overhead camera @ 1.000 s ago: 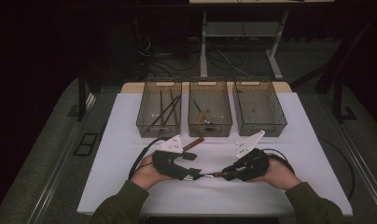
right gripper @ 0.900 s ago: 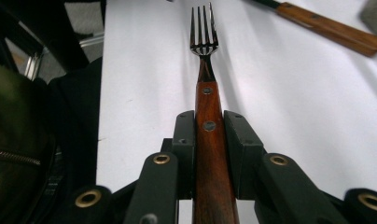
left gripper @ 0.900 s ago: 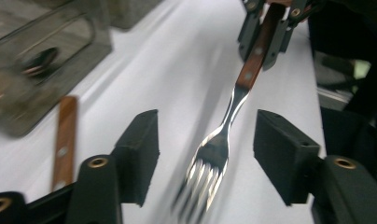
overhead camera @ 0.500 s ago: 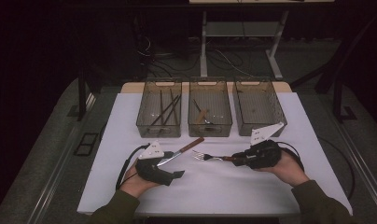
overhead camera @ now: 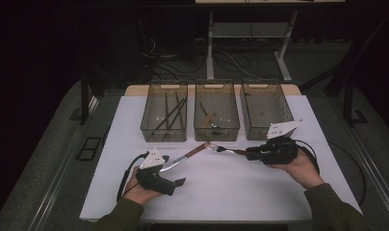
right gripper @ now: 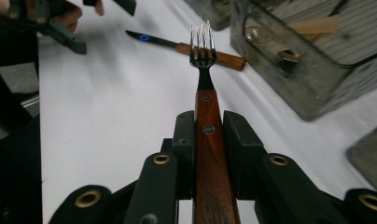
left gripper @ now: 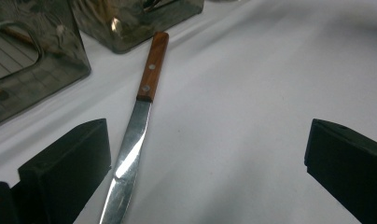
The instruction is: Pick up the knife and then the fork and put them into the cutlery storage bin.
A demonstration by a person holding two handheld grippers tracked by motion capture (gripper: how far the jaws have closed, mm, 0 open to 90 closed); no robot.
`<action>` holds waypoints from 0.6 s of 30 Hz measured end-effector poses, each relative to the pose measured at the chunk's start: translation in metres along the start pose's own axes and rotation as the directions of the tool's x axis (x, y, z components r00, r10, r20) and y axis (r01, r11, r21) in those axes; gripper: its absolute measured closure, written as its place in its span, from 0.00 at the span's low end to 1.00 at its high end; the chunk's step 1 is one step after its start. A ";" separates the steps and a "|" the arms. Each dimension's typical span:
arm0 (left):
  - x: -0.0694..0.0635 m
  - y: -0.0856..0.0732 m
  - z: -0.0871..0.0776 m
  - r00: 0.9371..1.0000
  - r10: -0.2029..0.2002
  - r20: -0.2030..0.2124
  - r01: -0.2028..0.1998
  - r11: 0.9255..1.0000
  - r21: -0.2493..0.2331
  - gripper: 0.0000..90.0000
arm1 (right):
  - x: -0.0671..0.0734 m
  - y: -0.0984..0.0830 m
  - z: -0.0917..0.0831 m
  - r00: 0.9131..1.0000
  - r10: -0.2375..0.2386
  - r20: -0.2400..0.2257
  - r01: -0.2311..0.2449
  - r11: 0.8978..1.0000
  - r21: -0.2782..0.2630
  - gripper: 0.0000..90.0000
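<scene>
My right fingers (right gripper: 209, 140) grip the fork (right gripper: 203, 51) by its wooden handle, tines aimed at the middle bin (overhead camera: 216, 111), while my left fingers (left gripper: 205, 158), just opened wide, lie on the desk (overhead camera: 240, 187) with the knife (left gripper: 135, 135) lying lengthwise between them, near one pad.

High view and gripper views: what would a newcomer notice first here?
The wooden-handled fork stands out, clamped by its handle in the right gripper above the white table. A wooden-handled steel knife lies flat between the wide-open fingers of the left gripper. Behind stand three smoky transparent bins.
</scene>
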State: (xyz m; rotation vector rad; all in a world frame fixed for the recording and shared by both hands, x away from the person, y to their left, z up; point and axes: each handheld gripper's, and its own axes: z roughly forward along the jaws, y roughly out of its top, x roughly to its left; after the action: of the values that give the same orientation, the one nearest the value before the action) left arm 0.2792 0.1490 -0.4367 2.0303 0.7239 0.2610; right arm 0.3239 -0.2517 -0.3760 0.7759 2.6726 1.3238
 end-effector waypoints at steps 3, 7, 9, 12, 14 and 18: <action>0.001 0.000 0.000 1.000 -0.021 0.002 0.021 1.000 0.004 0.00 | -0.002 0.002 -0.006 1.000 0.012 0.015 -0.012 1.000 -0.027 0.84; 0.001 0.000 0.001 1.000 -0.031 -0.002 0.031 0.999 0.012 0.00 | -0.007 0.004 -0.016 0.999 0.027 0.040 -0.024 0.998 -0.063 0.84; 0.000 0.001 0.000 1.000 -0.015 -0.003 0.015 1.000 0.007 0.00 | -0.011 0.005 -0.022 0.998 0.042 0.052 -0.038 0.996 -0.084 0.84; 0.000 0.001 0.000 1.000 -0.001 -0.006 0.001 1.000 0.009 0.00 | -0.017 0.006 -0.028 0.995 0.062 0.075 -0.054 0.993 -0.102 0.84; 0.000 0.001 0.000 1.000 -0.002 -0.004 0.002 1.000 0.010 0.00 | -0.020 0.007 -0.030 0.993 0.079 0.091 -0.069 0.992 -0.108 0.84; 0.000 0.000 0.001 1.000 -0.021 0.002 0.021 1.000 0.016 0.00 | -0.028 0.010 -0.036 0.987 0.103 0.125 -0.087 0.988 -0.127 0.84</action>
State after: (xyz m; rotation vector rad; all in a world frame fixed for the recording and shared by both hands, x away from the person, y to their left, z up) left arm 0.2796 0.1483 -0.4367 2.0369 0.7475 0.2421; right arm 0.3423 -0.2863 -0.3504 0.9506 2.4574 1.3891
